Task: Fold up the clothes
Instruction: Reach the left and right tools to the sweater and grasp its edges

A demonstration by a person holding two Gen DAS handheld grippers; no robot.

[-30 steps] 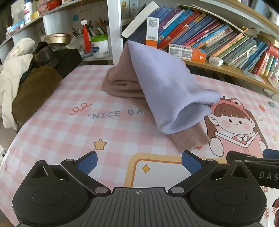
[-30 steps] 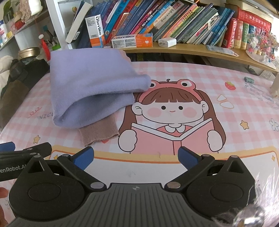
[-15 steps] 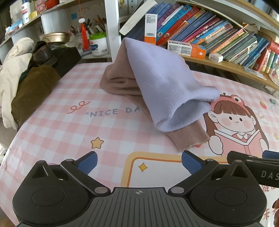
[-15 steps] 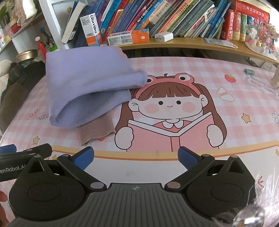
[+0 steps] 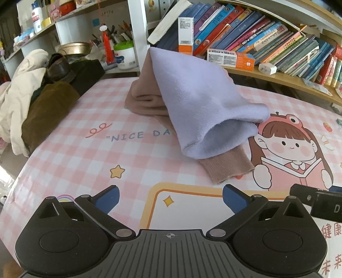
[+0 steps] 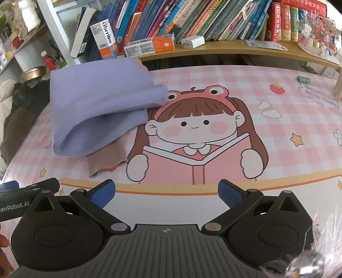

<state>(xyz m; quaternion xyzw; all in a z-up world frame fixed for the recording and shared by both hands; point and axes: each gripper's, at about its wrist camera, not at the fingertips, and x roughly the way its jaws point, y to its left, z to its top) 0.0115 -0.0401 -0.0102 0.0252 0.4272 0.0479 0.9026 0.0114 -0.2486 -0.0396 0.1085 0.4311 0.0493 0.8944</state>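
Looking along the left claw [image 5: 170, 197], the heap of coats [image 5: 25, 100] off the bench's left edge shows, which the right view barely catches; the right claw [image 6: 166, 191] instead sees the strawberry print [image 6: 277, 88] and the bench's [image 6: 277, 111] far right side. Both claws stand wide apart, holding nothing, near the front edge. The folded lilac garment [image 5: 205, 107] lies over a brown one [image 5: 226, 169], well ahead of both, toward the back left. Bookshelves [image 6: 213, 19] line the wall behind.

A lived-in home study: crammed bookshelf [image 6: 213, 19], cartoon-print tablecloth [image 6: 277, 119], heaped coats [image 5: 25, 96] alongside.
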